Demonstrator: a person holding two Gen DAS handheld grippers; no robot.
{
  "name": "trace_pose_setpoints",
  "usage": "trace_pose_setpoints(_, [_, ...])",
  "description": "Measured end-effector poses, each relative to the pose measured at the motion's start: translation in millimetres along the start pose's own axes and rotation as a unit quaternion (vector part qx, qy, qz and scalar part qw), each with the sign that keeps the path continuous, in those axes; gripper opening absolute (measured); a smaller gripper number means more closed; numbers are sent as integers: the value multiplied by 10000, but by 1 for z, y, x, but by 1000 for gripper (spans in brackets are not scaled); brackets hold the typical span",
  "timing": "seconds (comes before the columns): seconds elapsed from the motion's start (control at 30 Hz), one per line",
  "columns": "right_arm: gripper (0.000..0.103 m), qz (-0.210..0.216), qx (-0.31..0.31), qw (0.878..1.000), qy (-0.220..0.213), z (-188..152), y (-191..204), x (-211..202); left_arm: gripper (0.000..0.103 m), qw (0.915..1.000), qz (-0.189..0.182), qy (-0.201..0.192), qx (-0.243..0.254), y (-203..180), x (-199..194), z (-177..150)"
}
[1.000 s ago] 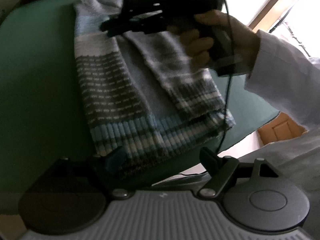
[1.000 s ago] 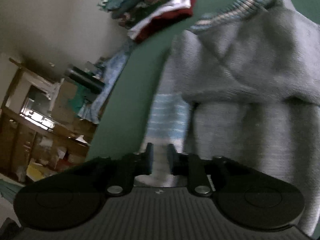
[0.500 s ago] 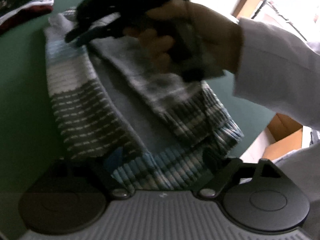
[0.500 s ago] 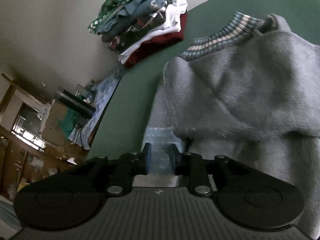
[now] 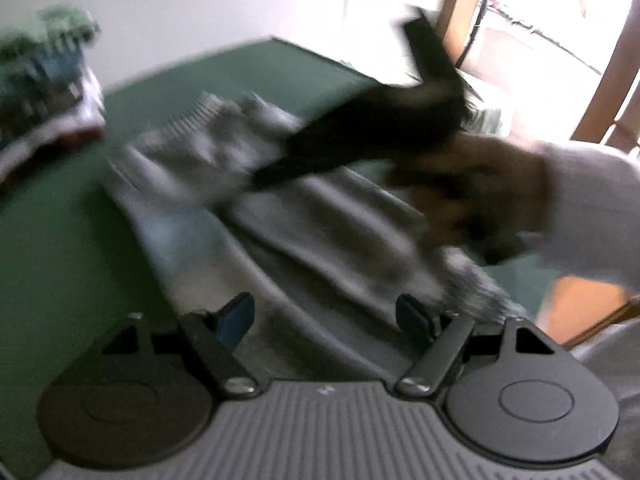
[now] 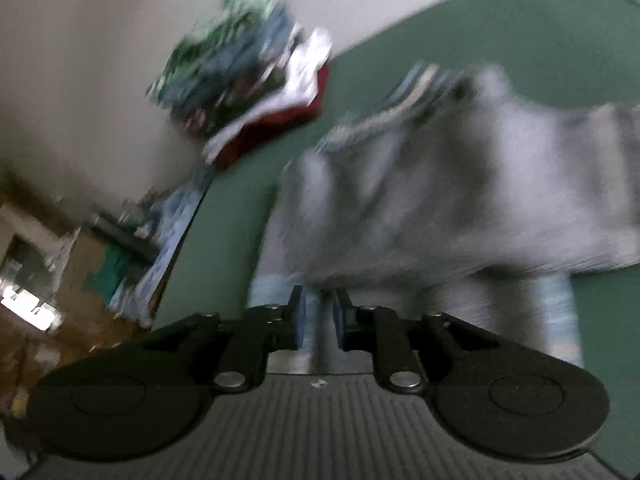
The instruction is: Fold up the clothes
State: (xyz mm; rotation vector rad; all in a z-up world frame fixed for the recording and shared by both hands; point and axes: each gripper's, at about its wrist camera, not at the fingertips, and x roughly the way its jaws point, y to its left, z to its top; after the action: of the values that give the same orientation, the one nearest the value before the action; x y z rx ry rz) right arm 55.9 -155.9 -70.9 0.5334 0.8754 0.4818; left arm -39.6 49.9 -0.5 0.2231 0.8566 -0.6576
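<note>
A grey knitted sweater [image 5: 288, 216] with blue and white stripes lies on the green table [image 5: 60, 220], partly folded, blurred by motion. My left gripper [image 5: 326, 316] is open, its fingers spread over the sweater's near end. My right gripper [image 6: 318, 320] is nearly shut, pinching a fold of the sweater [image 6: 460, 192] near its left edge; the striped collar [image 6: 416, 92] lies beyond. The right gripper's black body [image 5: 360, 140] also shows in the left wrist view, over the sweater's far part.
A stack of folded clothes [image 6: 256, 80] stands at the table's far corner and also shows in the left wrist view [image 5: 44, 92]. Cluttered furniture [image 6: 60, 264] lies beyond the table's left edge. A window [image 5: 540, 32] and an orange box [image 5: 580, 304] are to the right.
Both grippers have swung fast, blurring the views. The left gripper has moved forward over the sweater's hem. The right gripper keeps its pinch and has shifted with the cloth.
</note>
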Motion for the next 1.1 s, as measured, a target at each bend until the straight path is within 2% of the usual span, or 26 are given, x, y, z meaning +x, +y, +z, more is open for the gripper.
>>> trace_pose_setpoints(0.07, [18,-406,217,9981,-408,9,-22,-31,69,9998,152,-44,111,23,5,9])
trace_pose_setpoints(0.13, [20,-909,548,9913,-780,18,-52,-62,54,9993,321,-58,188,45,16,20])
trace_pose_setpoints(0.3, [24,-2270,864,9622,-1231,33,-112,-107,45,9979,583,-163,250,87,51,62])
trace_pose_setpoints(0.4, [28,-2661,955,9503,-1306,38,-133,-109,45,9979,579,-203,210,97,74,84])
trace_pose_setpoints(0.53, [32,-2758,715,9484,-1393,43,-139,-94,45,9982,572,-92,123,106,105,100])
trace_pose_setpoints(0.6, [44,-2745,525,9488,-1472,47,-138,-84,45,9984,565,-21,77,111,118,103])
trace_pose_setpoints(0.77, [49,-2737,-173,9489,-1562,51,-135,-62,45,9991,369,147,-138,119,139,104])
trace_pose_setpoints(0.93, [48,-2845,-664,9433,-1580,49,-132,-56,49,9990,319,208,-218,125,149,98])
trace_pose_setpoints(1.1, [33,-2882,-987,9391,-1593,45,-134,-59,55,9990,228,175,-333,131,151,95])
